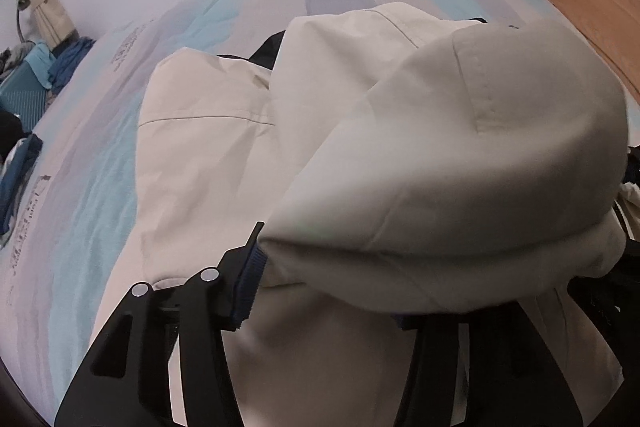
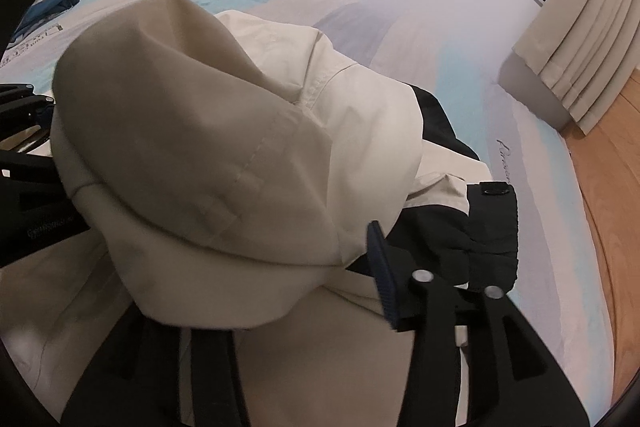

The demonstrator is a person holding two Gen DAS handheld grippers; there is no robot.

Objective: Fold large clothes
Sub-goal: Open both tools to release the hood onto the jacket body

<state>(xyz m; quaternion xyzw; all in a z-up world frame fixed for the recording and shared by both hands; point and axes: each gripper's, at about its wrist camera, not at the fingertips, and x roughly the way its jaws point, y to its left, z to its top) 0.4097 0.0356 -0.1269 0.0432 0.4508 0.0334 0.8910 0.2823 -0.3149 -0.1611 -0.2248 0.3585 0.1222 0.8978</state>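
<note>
Jacket (image 1: 208,155) on bed (image 1: 80,219), hood (image 1: 460,167) nearest

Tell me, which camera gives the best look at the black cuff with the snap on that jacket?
The right wrist view: the black cuff lies in plain sight beside the cream hood, snap tab included. In the left wrist view the hood fills the frame and hides the cuff.

Open room: bare bed cover (image 1: 80,227) at 9 o'clock of the jacket (image 1: 208,163)
In the way: puffy hood (image 1: 480,155) at 3 o'clock
Far block: blue suitcase (image 1: 24,91) at 10 o'clock
</note>
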